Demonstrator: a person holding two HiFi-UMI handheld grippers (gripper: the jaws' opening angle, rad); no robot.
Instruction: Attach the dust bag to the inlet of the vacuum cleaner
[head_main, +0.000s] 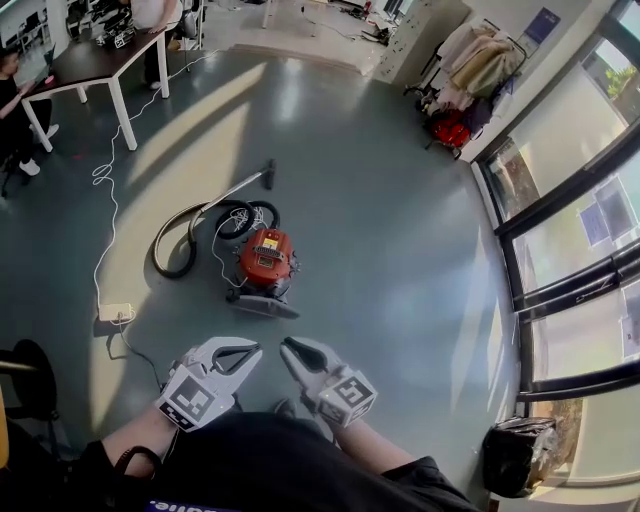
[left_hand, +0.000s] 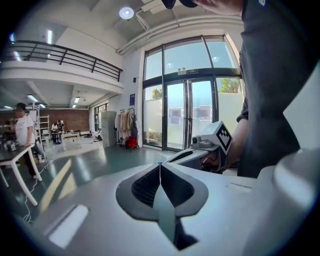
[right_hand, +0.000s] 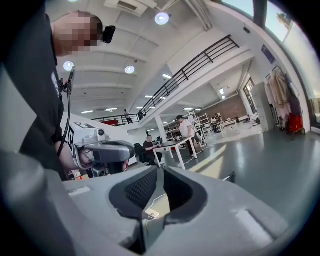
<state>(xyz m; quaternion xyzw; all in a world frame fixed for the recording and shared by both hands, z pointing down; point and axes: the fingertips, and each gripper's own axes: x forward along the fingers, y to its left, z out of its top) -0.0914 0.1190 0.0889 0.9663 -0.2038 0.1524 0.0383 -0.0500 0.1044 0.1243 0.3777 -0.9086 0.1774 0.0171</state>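
Floor (head_main: 380, 230): grey-green and glossy, spreading out under and ahead of both grippers.
Glass doors (left_hand: 185, 115): tall panes straight ahead of the left gripper's jaws, far across the room.
Table (head_main: 95, 60): dark top on white legs, far ahead of the left gripper and off to its left, with people beside it.
Clothes rack (head_main: 480, 65): hung with garments, far ahead of the right gripper and off to its right.
Vacuum cleaner (head_main: 265, 262): a red canister on the floor, straight ahead of both grippers and well apart from them, with a flat grey part at its near side.
Hose (head_main: 160, 240): a dark loop on the floor beside the canister, ahead-left of the left gripper.
Black bag (head_main: 515, 455): slumped on the floor, well off to the right of the right gripper.
Left gripper (head_main: 256, 350): held up in front of the person, with its jaws pressed together and nothing in them.
Right gripper (head_main: 286, 347): just beside the left one, tips near each other, its jaws only a narrow slit apart and nothing between them.
Power strip (head_main: 115, 312): white, on the floor ahead-left of the left gripper, with a white cable (head_main: 103, 200) running off toward the table.
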